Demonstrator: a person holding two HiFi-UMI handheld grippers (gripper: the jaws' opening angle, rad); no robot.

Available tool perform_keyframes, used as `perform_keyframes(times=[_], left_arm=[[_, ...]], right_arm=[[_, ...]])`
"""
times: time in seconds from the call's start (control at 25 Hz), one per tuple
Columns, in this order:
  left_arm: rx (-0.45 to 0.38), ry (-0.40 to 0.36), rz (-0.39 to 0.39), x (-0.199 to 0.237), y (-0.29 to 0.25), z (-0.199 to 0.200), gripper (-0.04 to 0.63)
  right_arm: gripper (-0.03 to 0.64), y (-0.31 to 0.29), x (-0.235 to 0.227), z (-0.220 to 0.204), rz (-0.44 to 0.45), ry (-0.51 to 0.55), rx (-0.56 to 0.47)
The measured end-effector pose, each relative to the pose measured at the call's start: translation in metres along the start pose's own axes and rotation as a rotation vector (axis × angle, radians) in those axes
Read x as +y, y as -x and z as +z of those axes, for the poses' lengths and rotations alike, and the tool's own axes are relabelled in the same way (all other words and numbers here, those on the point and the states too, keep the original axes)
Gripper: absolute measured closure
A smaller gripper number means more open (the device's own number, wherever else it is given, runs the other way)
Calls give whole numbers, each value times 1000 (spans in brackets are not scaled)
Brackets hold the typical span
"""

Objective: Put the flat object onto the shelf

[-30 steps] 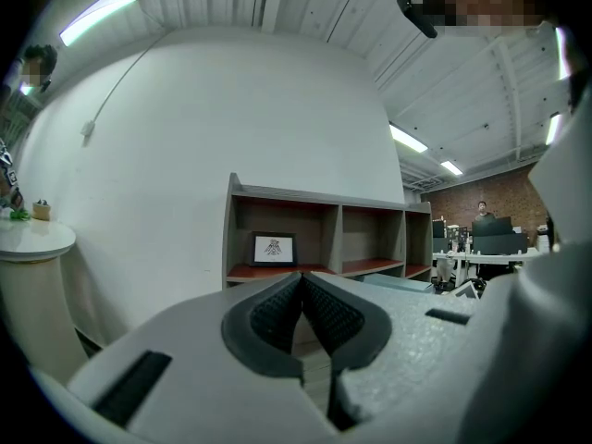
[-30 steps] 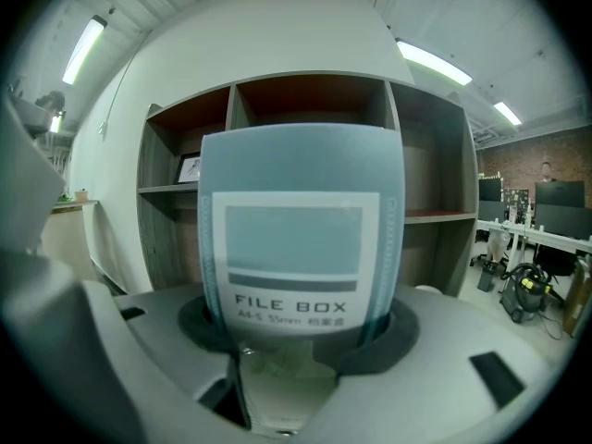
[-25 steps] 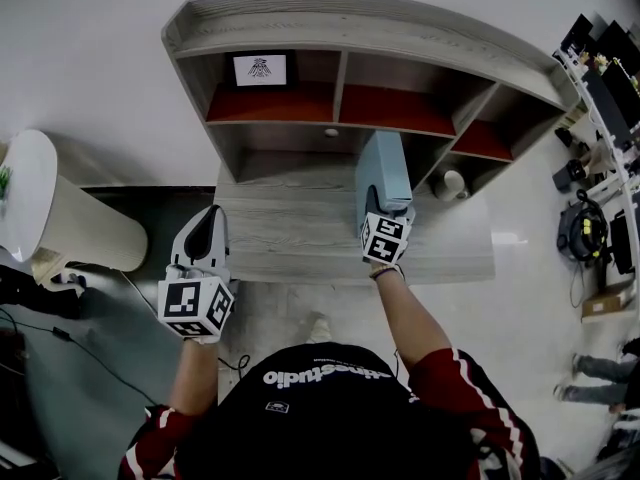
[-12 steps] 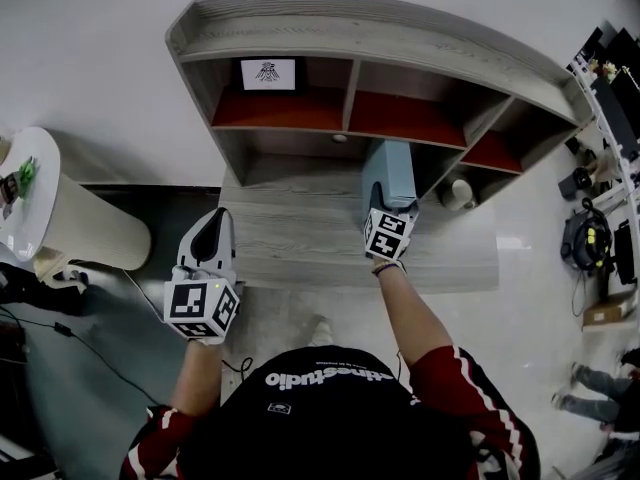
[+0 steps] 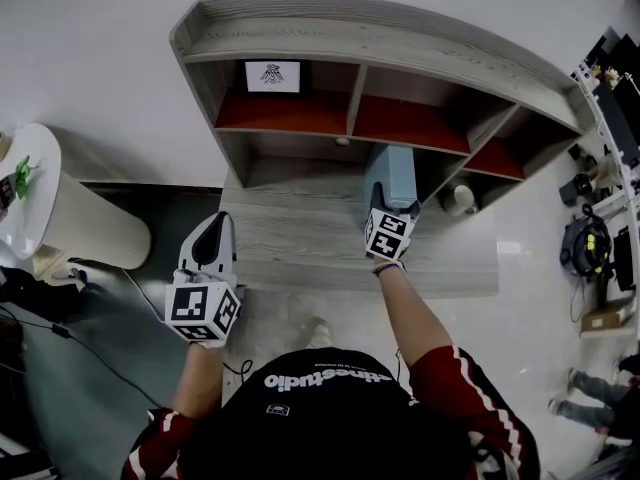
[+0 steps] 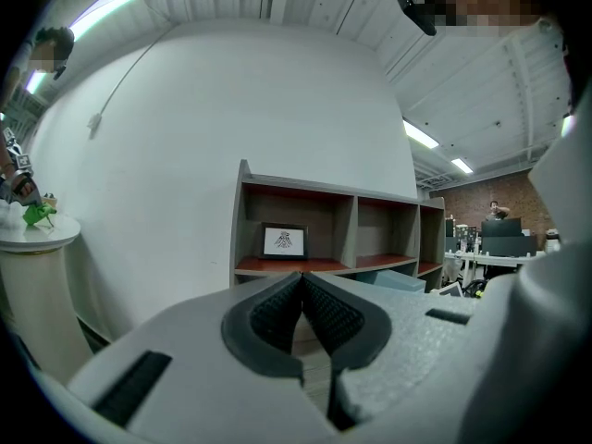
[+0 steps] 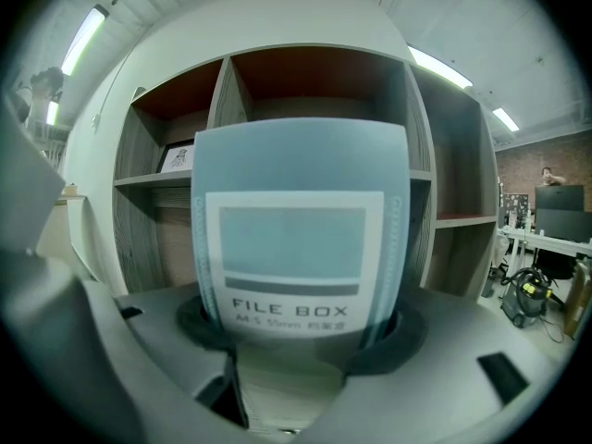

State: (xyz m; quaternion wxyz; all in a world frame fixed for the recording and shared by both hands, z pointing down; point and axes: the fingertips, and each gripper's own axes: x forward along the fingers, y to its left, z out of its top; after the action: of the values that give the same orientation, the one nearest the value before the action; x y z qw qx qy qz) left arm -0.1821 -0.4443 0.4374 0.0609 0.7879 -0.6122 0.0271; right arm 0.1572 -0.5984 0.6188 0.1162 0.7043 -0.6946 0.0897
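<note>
A pale blue file box [image 5: 390,173] stands upright on the grey wooden desk top [image 5: 290,238], its far end at the mouth of a lower compartment of the shelf [image 5: 380,38]. My right gripper [image 5: 392,206] holds its near end. In the right gripper view the box [image 7: 301,248] fills the space between the pads of that gripper [image 7: 301,326], which touch its two sides while the jaws are opening. My left gripper [image 5: 210,226] hovers over the desk's left front corner, shut and empty; in its own view the left gripper [image 6: 302,280] has its pads meeting.
A framed picture [image 5: 272,75] stands in the upper left compartment. A white cup-like object [image 5: 458,196] sits in the lower right compartment. A round white side table [image 5: 60,218] is to the left of the desk. Equipment and cables lie on the floor at the right.
The view has shifted slightly. The file box and both grippers keep almost the same places relative to the shelf.
</note>
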Motion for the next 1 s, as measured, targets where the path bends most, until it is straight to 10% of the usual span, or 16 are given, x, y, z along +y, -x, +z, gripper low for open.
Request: perform_keyframes(times=[1.0], left_arm=[[-32,-8,-51,-14,62,12,588]], right_arm=[[242,79,2,-23,51,-21,85]])
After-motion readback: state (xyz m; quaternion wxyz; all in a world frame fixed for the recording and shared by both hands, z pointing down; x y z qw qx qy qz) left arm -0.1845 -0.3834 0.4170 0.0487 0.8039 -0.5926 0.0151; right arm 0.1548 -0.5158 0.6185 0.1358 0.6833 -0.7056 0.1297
